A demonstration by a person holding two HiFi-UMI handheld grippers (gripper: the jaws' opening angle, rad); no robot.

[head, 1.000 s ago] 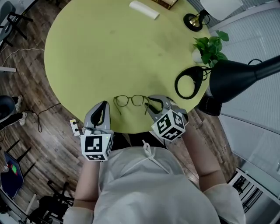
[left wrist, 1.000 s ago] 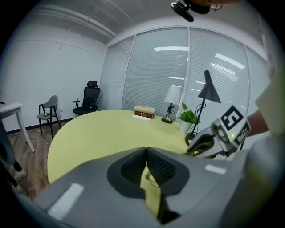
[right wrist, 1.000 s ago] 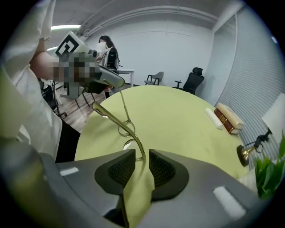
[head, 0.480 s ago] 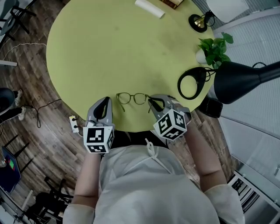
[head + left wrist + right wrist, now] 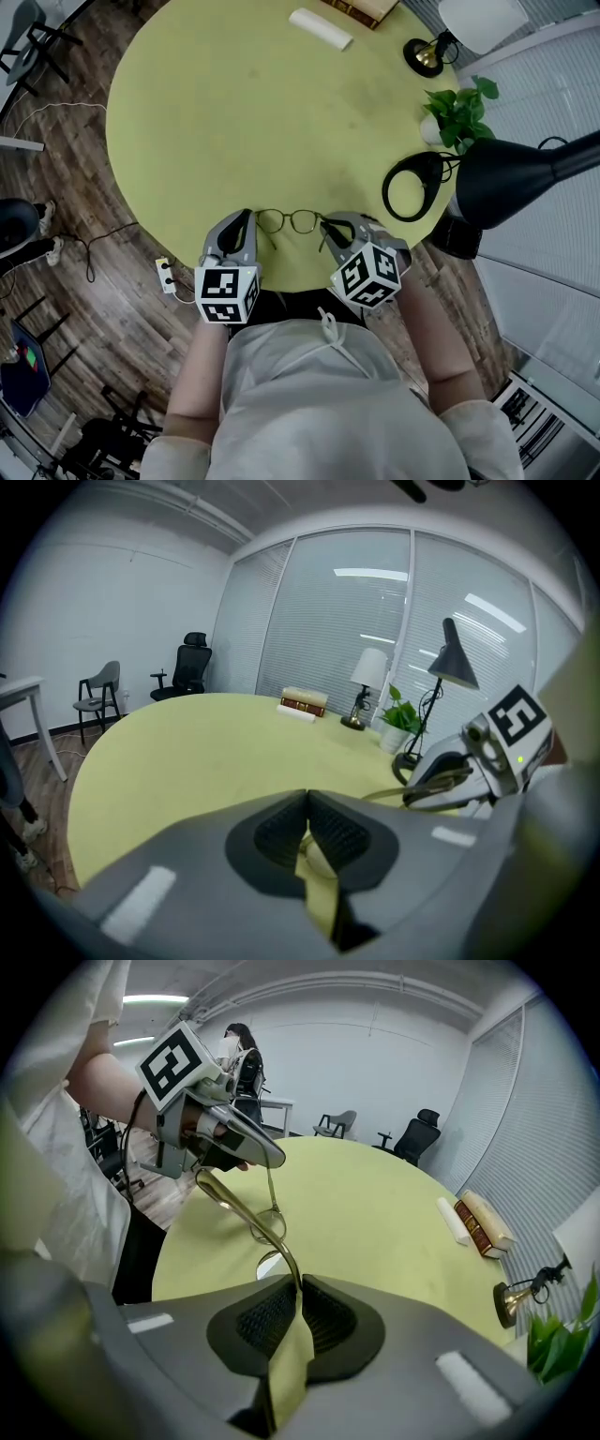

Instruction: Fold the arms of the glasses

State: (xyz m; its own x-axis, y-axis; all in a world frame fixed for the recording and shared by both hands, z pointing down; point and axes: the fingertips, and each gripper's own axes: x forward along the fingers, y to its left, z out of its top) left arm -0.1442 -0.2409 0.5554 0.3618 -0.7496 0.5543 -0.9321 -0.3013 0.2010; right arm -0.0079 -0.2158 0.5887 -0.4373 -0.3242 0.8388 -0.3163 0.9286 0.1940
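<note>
Glasses [image 5: 289,221] at near edge of desk [image 5: 234,112], arms unfolded. My right gripper [image 5: 328,226] clamps one arm; left gripper [image 5: 246,219] looks pinched on the other. Next: swing one arm inward, gently.

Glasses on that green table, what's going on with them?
A person is handling the glasses with two hand-held grippers. The left gripper is pinched shut on the tip of one arm, and the right gripper is pinched shut on the other arm. The glasses are by the near edge of the table. Both arms stick out toward the person, so nothing is folded yet.
</note>
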